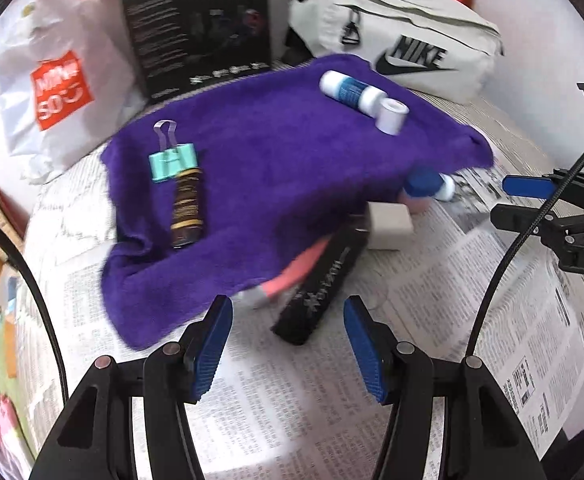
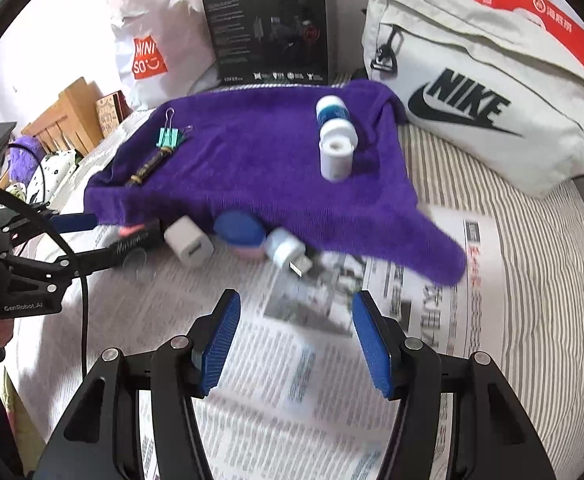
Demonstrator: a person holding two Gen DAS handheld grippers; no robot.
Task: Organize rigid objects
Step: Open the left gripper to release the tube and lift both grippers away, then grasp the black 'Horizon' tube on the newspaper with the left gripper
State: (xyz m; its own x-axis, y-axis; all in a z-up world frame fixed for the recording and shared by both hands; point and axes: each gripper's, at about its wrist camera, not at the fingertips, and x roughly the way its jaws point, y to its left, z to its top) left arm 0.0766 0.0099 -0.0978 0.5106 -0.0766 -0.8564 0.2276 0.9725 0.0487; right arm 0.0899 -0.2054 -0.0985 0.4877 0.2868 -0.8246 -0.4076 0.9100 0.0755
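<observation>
Newspaper (image 2: pixel 292 360) nearest; zipped Nike bag (image 2: pixel 491 92) behind, contents hidden.

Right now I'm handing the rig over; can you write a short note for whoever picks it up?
Left hand-held gripper: open, empty, over the newspaper.
Right hand-held gripper: open, empty.
On the purple towel: binder clip, dark tube, white-and-blue bottle, small white roll.
At the towel's near edge, partly tucked under: black case, white charger, blue-lidded jar, white plug.
Left: those four.
</observation>
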